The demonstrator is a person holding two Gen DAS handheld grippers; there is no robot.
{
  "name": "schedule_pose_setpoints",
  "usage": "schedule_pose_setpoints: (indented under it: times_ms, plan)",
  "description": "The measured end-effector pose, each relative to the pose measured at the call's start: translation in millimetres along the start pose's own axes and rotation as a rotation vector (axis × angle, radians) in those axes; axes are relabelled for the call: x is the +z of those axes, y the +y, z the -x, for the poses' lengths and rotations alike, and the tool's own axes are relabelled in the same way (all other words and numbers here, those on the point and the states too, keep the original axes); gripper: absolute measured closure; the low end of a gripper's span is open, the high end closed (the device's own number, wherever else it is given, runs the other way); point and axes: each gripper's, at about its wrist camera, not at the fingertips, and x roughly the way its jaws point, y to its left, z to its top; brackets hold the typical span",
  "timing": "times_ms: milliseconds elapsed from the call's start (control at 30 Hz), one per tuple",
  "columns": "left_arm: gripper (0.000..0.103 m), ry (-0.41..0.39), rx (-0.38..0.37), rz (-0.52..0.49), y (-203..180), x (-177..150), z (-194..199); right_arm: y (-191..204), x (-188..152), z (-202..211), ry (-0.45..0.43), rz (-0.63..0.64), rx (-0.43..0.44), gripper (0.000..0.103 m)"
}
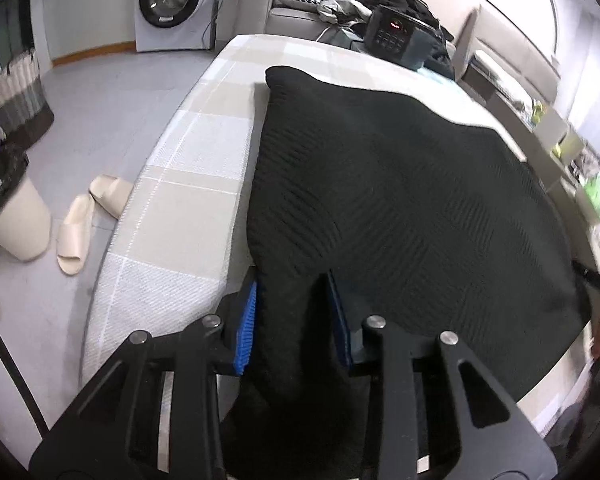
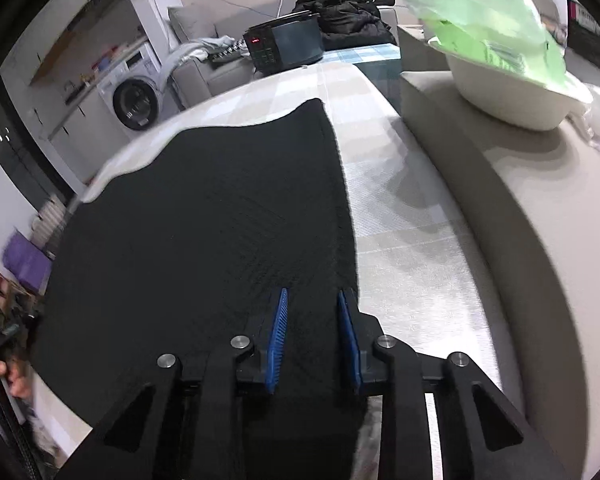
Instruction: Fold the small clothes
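Black knit garment (image 1: pixel 400 184) is spread over the checked bedcover (image 1: pixel 188 208) (sofa beside it). Its near edge is clamped by the left gripper (image 1: pixel 294 312) and by the right gripper (image 2: pixel 312 332), both narrowly set.

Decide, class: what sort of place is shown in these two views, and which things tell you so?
Most likely a lived-in home, perhaps a laundry or living area: a front-loading washing machine stands against the wall, a pair of slippers lies on the floor, and a laundry basket stands nearby.
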Motion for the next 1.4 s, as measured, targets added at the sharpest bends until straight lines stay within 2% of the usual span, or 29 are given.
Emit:
schedule_pose_setpoints:
  times_ms: [100, 167, 200, 267, 367, 400, 467, 600, 633, 667, 733, 900, 1100, 1200, 1333, 1400]
  plan:
    - [0.069, 0.005, 0.006, 0.013, 3, -5, 6, -4, -2, 1, 0.011, 0.007, -0.085, 0.076]
    - [0.057, 0.015, 0.031, 0.053, 11, -8, 14, -2, -5, 11, -0.01, -0.001, -0.088, 0.073]
    - [0.054, 0.011, 0.031, 0.074, 16, -10, 21, 0, -7, 18, -0.029, 0.002, -0.089, 0.07]
    - [0.051, 0.003, 0.017, 0.104, 23, -15, 33, 8, -10, 33, -0.078, 0.01, -0.074, 0.044]
    - [0.05, 0.015, -0.036, 0.146, 32, -27, 48, 21, -15, 52, -0.142, 0.009, -0.002, 0.03]
    - [0.05, 0.015, -0.046, 0.144, 32, -29, 50, 26, -16, 55, -0.149, 0.014, 0.014, 0.028]
    - [0.05, 0.022, -0.064, 0.123, 32, -36, 53, 37, -19, 61, -0.164, 0.016, 0.043, 0.026]
    - [0.053, 0.031, -0.11, 0.106, 25, -44, 51, 66, -30, 58, -0.123, 0.07, 0.092, 0.025]
    - [0.062, 0.016, -0.13, 0.103, 23, -46, 53, 76, -33, 55, -0.112, 0.104, 0.101, 0.025]
    - [0.077, 0.005, -0.136, 0.1, 21, -48, 54, 84, -36, 55, -0.106, 0.134, 0.106, 0.025]
    - [0.096, -0.006, -0.135, 0.096, 18, -48, 55, 102, -42, 50, -0.088, 0.176, 0.122, 0.024]
    - [0.098, -0.058, -0.159, 0.106, 13, -45, 71, 164, -56, 39, -0.036, 0.27, 0.229, 0.024]
    - [0.098, -0.079, -0.194, 0.123, 11, -42, 87, 267, -83, 35, -0.004, 0.445, 0.415, 0.024]
    - [0.098, -0.08, -0.214, 0.135, 12, -38, 91, 312, -101, 26, 0.025, 0.505, 0.478, 0.024]
    - [0.098, -0.073, -0.225, 0.138, 14, -40, 94, 357, -123, 15, 0.04, 0.613, 0.521, 0.024]
    - [0.098, -0.072, -0.233, 0.137, 14, -42, 94, 372, -131, 9, 0.038, 0.667, 0.494, 0.024]
